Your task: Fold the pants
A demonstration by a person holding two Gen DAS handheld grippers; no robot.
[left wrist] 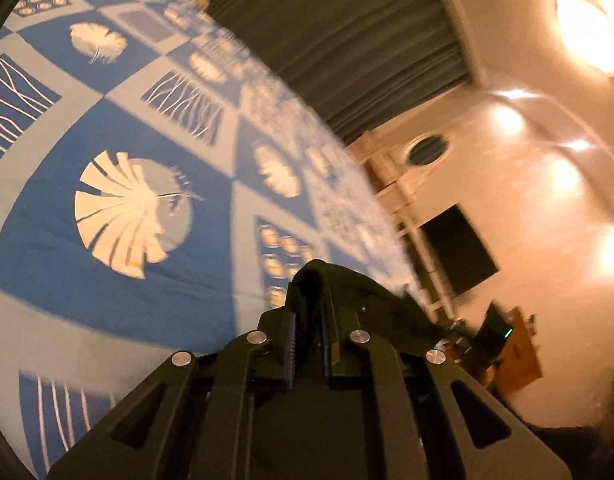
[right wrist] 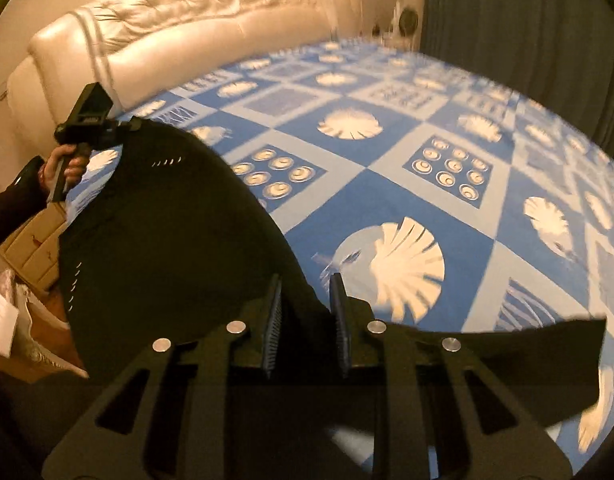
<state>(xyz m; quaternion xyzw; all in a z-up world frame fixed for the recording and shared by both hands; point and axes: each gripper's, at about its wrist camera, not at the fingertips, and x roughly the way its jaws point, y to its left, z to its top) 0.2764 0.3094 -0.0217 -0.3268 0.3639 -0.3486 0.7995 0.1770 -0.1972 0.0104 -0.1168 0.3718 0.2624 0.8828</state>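
My left tongs (left wrist: 309, 320) are clamped tight on a bunch of the black pants (left wrist: 335, 276). In the left wrist view, low in the middle of the frame, I can see dark cloth squeezed between the two ribbed fingers (left wrist: 291, 340) and puffing up over their tips. More of the cloth falls away to the lower right.

My right tongs (right wrist: 307, 312) also hold the pants (right wrist: 167, 232). In the right wrist view the black cloth fills the gap between the two ribbed fingers (right wrist: 274, 320), low in the middle of the frame. I see the pads right against it, so this one is gripping too.

From there the pants spread out big and dark up to the left of the frame. They are stretched like a sheet between my two tongs, lifted off the bed. Small pale stitches show near the top and down the left edge. A black strip (right wrist: 507, 344) of the same cloth sticks out to the lower right, over the bed cover.

At the upper left of the right wrist view I see the other tongs (right wrist: 125, 125) pinching the far corner of the pants. A hand (right wrist: 65, 168) in a dark sleeve (right wrist: 15, 204) holds its handle.

Under it all is the bed cover (right wrist: 407, 184), blue with white shells and rings. A cream padded headboard (right wrist: 187, 20) sits along the top left. A dark curtain (right wrist: 527, 32) hangs at the upper right. The left wrist view also shows the bed cover (left wrist: 127, 100) on its left side, and bright lamps (left wrist: 587, 32) at the upper right.
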